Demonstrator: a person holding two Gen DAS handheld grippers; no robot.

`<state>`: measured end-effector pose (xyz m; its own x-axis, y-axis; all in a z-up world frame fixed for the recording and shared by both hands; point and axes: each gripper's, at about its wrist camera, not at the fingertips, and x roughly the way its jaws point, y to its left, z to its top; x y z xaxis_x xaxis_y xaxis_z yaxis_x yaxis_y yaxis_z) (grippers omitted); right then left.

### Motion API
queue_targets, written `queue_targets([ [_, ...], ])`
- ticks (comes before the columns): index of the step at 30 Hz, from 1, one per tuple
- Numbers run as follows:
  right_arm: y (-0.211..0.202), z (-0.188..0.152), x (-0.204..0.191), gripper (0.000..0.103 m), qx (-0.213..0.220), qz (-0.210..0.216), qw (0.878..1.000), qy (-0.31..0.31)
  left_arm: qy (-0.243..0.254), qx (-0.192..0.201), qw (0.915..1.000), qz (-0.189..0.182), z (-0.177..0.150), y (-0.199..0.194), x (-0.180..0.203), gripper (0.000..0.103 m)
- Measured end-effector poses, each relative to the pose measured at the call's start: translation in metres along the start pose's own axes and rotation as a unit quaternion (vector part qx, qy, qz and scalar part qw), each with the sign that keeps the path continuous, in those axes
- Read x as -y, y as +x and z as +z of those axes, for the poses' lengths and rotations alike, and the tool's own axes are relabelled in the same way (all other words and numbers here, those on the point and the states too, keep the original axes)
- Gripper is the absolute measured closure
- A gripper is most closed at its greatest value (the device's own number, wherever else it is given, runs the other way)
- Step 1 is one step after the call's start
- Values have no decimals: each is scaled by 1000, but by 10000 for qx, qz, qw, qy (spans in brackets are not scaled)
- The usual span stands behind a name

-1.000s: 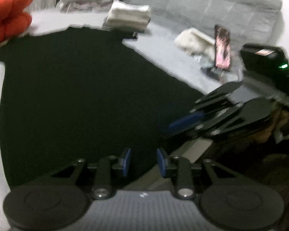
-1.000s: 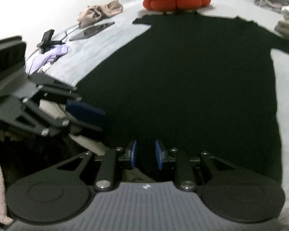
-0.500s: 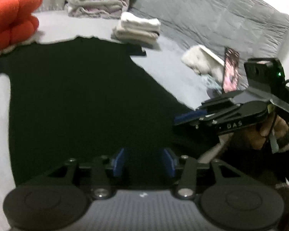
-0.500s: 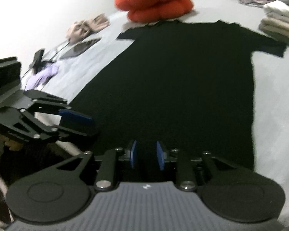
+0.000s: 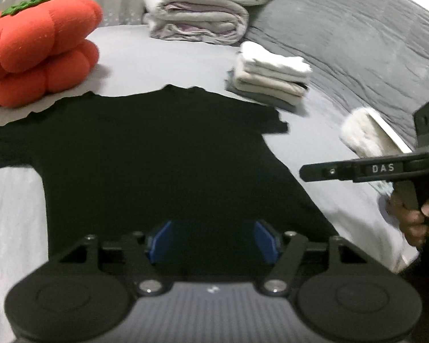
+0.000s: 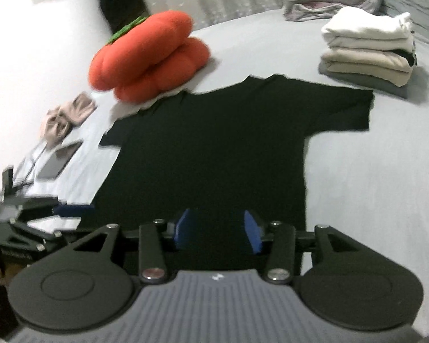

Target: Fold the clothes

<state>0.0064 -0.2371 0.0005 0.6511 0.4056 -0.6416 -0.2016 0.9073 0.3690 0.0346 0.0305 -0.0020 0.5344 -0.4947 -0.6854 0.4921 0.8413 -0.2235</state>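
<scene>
Both your left gripper (image 5: pixel 213 241) and right gripper (image 6: pixel 218 231) are opening with nothing between the pads, and the black t-shirt (image 5: pixel 163 154) lies flat ahead, hem nearest, collar far.

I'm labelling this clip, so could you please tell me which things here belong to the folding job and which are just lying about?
Part of the job:
- black T-shirt, spread flat on the bed
- left gripper, jaws opening, nothing between them
- right gripper, jaws opening, nothing between them
- stack of folded clothes

Lying about:
- orange pumpkin cushion
- rolled bedding
- phone
</scene>
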Motion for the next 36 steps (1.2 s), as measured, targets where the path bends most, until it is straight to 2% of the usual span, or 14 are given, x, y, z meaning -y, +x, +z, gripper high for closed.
queue_targets([
  [4, 17, 21, 16, 51, 108, -170, 9995, 230, -248, 15, 9995, 170, 17, 15, -7, 38],
  [9, 38, 42, 49, 46, 300, -507, 9951, 795, -281, 289, 9986, 355, 41, 25, -12, 34],
  [11, 44, 45, 66, 45, 404, -677, 9907, 1113, -346, 466, 9976, 386, 44, 31, -17, 30],
  [14, 50, 47, 90, 45, 546, -1068, 9813, 1506, -402, 663, 9956, 518, 40, 44, -23, 29],
  [19, 62, 55, 123, 45, 675, -1507, 9640, 2083, -372, 748, 9941, 689, 44, 63, -29, 29],
  [22, 72, 63, 133, 45, 802, -1743, 9575, 2154, -566, 709, 9942, 586, 46, 71, -33, 29],
  [28, 90, 72, 144, 46, 1207, -1963, 9515, 2037, -590, 624, 9947, 561, 48, 80, -36, 29],
  [31, 99, 78, 150, 64, 1337, -1934, 9518, 1970, -714, 619, 9943, 496, 50, 81, -40, 29],
  [33, 105, 82, 153, 92, 1345, -1859, 9529, 1984, -774, 620, 9940, 471, 51, 81, -42, 29],
  [36, 103, 86, 152, 93, 1400, -1720, 9536, 2037, -830, 641, 9936, 430, 54, 81, -44, 29],
])
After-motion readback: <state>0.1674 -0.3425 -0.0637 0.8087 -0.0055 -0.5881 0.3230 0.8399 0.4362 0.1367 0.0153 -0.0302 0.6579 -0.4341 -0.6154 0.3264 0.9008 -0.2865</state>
